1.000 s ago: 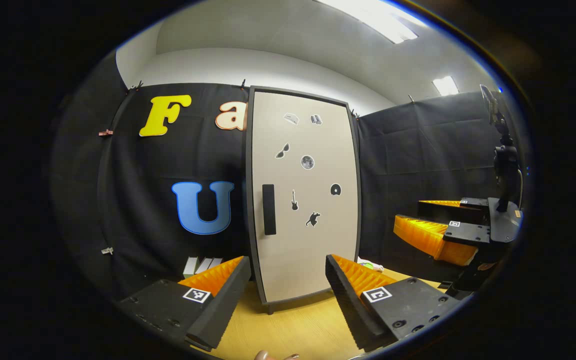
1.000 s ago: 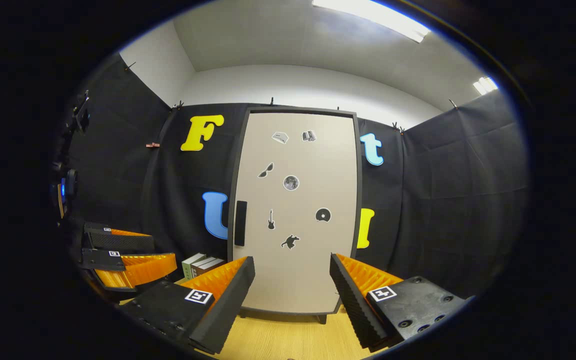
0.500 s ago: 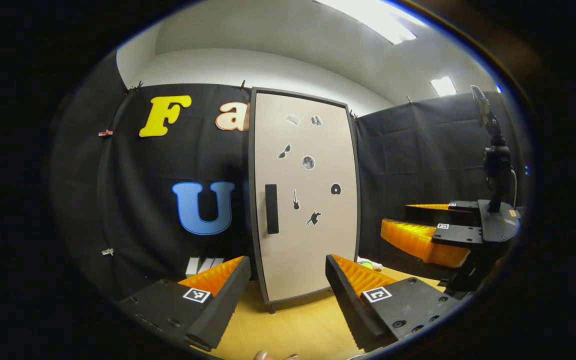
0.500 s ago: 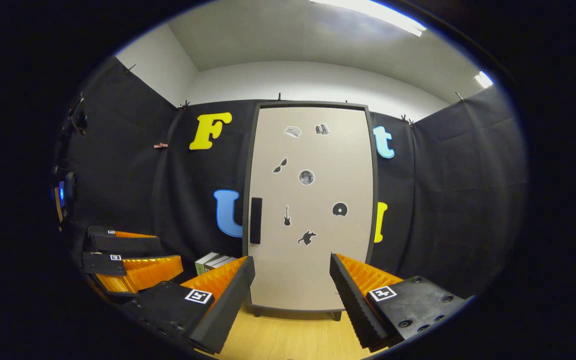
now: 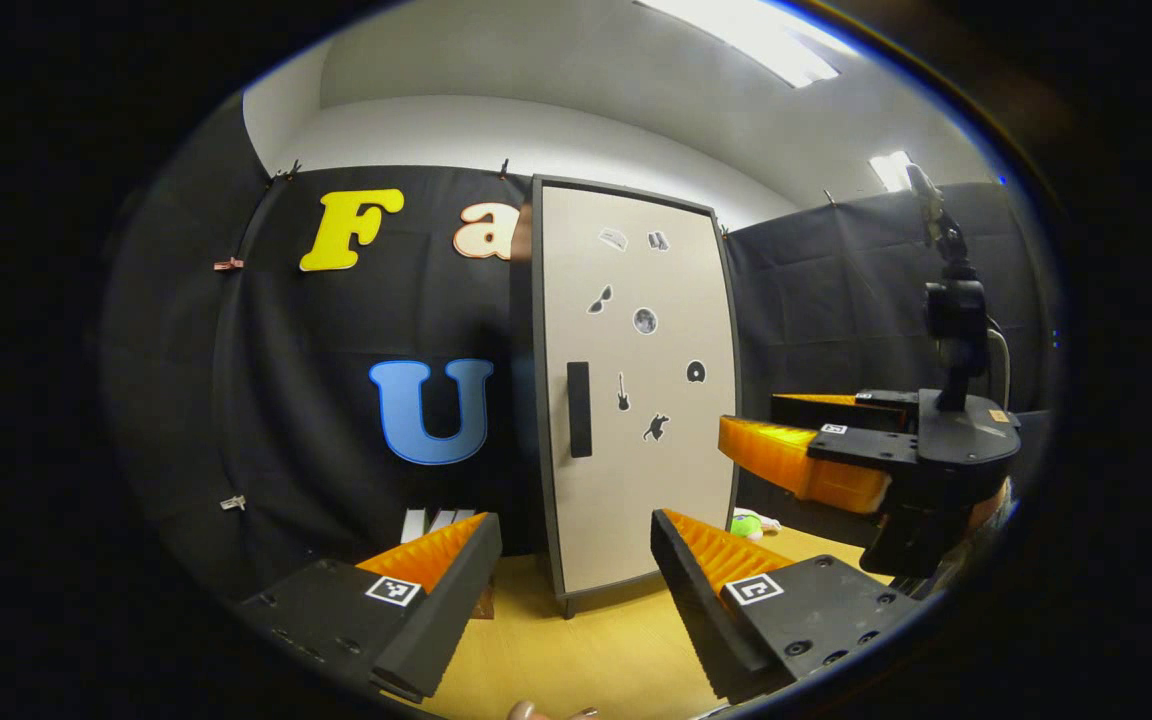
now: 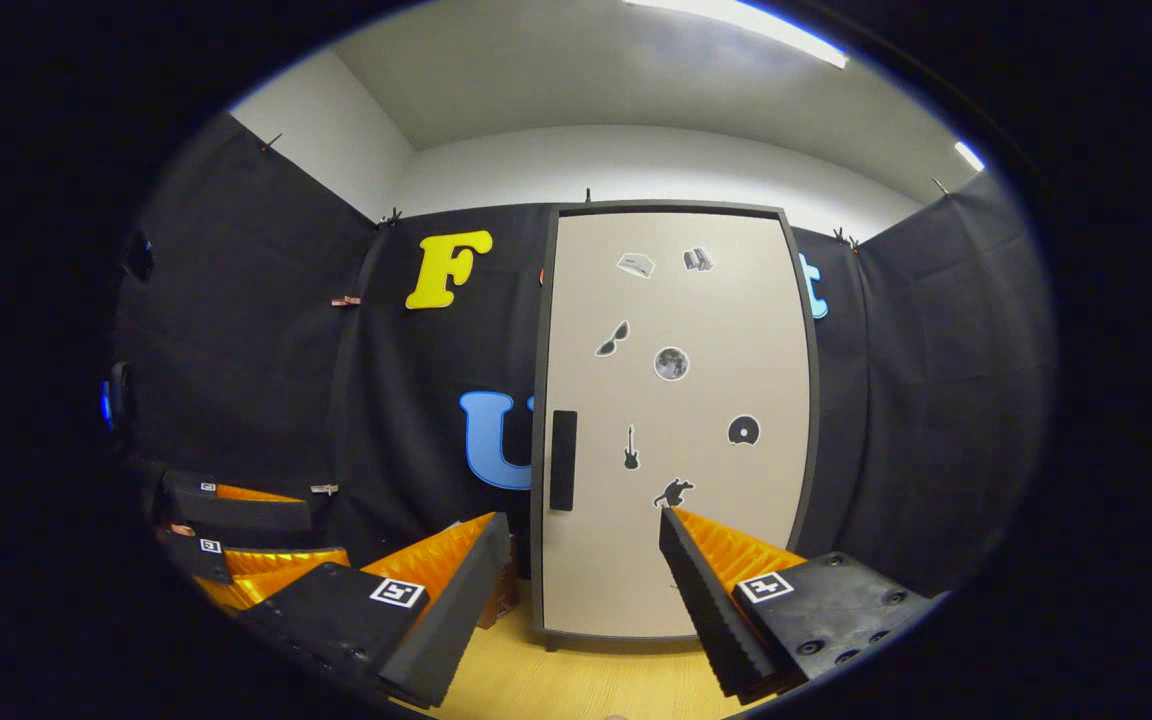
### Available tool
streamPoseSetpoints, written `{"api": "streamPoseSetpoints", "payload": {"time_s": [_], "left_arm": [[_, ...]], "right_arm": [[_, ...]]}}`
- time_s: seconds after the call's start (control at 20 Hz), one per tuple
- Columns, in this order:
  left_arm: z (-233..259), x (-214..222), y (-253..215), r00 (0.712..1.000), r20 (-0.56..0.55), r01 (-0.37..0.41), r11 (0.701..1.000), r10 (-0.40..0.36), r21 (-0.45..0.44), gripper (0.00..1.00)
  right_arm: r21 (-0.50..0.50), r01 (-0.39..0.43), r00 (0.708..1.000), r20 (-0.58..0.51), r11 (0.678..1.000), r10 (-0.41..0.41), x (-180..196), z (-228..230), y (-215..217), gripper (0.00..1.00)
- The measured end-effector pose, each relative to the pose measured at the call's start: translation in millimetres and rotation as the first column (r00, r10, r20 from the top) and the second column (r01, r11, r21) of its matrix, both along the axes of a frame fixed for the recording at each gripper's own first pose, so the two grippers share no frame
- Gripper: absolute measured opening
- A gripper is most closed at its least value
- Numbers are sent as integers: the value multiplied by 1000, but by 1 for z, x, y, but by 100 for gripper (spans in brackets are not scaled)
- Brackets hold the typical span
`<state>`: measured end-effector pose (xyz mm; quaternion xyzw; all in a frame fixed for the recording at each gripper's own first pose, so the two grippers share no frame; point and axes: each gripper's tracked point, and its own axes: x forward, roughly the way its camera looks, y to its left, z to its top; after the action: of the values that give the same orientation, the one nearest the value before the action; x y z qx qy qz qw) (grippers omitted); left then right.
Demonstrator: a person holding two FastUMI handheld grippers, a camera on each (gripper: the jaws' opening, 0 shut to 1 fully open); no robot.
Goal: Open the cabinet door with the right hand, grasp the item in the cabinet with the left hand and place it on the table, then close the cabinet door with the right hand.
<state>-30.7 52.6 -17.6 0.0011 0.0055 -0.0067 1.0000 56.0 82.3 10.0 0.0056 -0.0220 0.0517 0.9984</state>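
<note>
The cabinet door (image 6: 671, 420) is shut, and the item behind it cannot be seen. The cabinet stands at the far edge of the desk (image 6: 576, 680). The right gripper (image 6: 584, 590) is held wide, short of the handle (image 6: 563, 460) (a narrow vertical bar). The left gripper (image 5: 576, 590) is likewise wide. A misaligned approach could cause the handle to be missed.

1. The closed cabinet door (image 6: 674, 420) is hiding the cabinet interior and any item inside.
2. The stickers (image 6: 671, 363) on the door are appearing too small to identify reliably.
3. A green-and-white object (image 5: 751, 521) on the tabletop (image 5: 576, 650) is sitting partly behind the right gripper (image 5: 786, 440).
</note>
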Motion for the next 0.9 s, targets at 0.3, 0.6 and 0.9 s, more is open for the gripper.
{"api": "streamPoseSetpoints", "payload": {"time_s": [0.3, 0.6, 0.9], "left_arm": [[-7, 3, 26, 997, -15, -80, 997, 80, -16, 95], [-8, 23, 40, 990, -9, -143, 989, 142, -25, 95], [-13, 38, 52, 987, -19, -159, 987, 159, -20, 95]], "right_arm": [[19, -49, 999, -12, 999, 49, 58, -4, 26, 97], [39, -72, 997, -34, 997, 73, 125, -20, 39, 97], [66, -12, 1000, -18, 998, 13, 179, -32, 40, 97]]}}
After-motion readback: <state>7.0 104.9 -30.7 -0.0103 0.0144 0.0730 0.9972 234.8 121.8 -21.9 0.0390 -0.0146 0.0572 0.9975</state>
